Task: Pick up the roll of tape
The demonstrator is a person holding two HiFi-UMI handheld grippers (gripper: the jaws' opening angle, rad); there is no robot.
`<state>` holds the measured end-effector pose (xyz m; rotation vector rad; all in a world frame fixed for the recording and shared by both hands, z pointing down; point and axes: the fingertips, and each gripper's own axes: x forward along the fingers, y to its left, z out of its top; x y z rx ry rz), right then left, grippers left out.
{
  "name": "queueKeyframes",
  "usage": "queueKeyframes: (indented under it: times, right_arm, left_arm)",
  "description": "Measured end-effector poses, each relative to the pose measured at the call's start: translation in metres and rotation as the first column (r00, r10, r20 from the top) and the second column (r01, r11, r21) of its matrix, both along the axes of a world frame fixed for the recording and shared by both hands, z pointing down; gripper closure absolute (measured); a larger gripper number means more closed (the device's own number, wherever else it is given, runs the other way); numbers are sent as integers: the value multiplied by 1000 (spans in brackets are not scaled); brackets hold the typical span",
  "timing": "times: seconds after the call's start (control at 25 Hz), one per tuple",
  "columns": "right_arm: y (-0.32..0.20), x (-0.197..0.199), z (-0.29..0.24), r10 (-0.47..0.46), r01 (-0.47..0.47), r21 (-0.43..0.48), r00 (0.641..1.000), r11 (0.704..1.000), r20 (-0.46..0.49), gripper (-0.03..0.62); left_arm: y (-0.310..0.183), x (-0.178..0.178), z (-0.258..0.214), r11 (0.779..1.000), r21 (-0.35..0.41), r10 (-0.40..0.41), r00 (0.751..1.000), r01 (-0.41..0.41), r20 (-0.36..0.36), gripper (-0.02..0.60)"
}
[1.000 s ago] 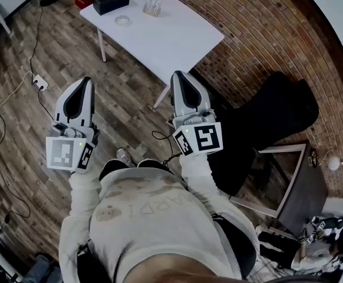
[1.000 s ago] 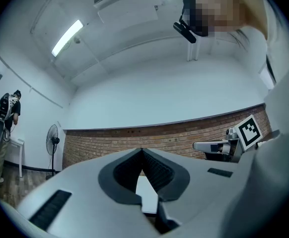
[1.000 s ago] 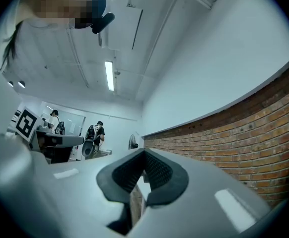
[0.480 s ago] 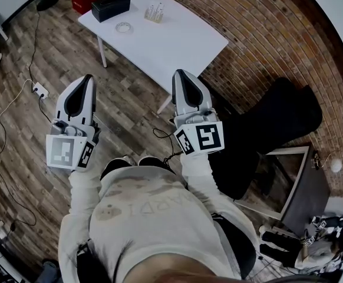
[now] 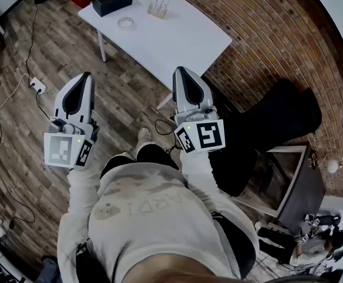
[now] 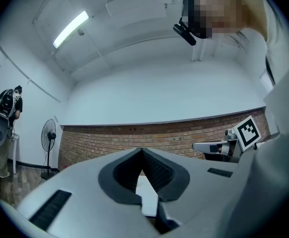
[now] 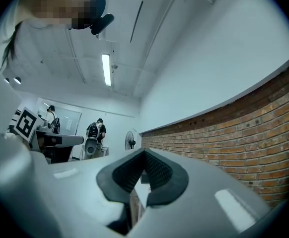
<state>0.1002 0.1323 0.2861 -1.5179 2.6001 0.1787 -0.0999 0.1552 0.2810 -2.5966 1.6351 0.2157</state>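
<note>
The roll of tape [image 5: 125, 22] is a small pale ring lying on the white table [image 5: 177, 40] far ahead in the head view, between a black box [image 5: 111, 0] and a cluster of small bottles [image 5: 158, 7]. Both grippers are held over the wooden floor, well short of the table. My left gripper [image 5: 85, 75] is shut with nothing in it, and its tips [image 6: 142, 149] meet in the left gripper view. My right gripper [image 5: 180, 71] is also shut and empty, with its pads closed together [image 7: 144, 151]. Neither gripper view shows the tape.
A brick wall [image 5: 260, 46] runs along the right, with a black bag [image 5: 277, 117] and a framed panel [image 5: 289, 181] at its foot. Cables and a power strip [image 5: 37, 85] lie on the floor at left. A standing fan [image 6: 48, 138] and a person [image 6: 8, 108] are far off.
The table and the tape have shifted a little in the head view as the person walks toward them. A foot now shows ahead of the body. Both grippers stay shut.
</note>
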Motion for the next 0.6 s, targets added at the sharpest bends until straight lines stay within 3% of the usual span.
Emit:
queueKeyframes:
  times: [0.36, 0.6]
  right_arm:
    - [-25, -14, 4, -34, 34, 17, 999, 999, -7, 583]
    - [-103, -36, 9, -70, 70, 4, 997, 998, 13, 583]
  left_arm:
    - [-17, -10, 6, 1000, 15, -22, 1000, 22, -2, 575]
    - [-87, -33, 9, 998, 5, -57, 998, 57, -4, 577]
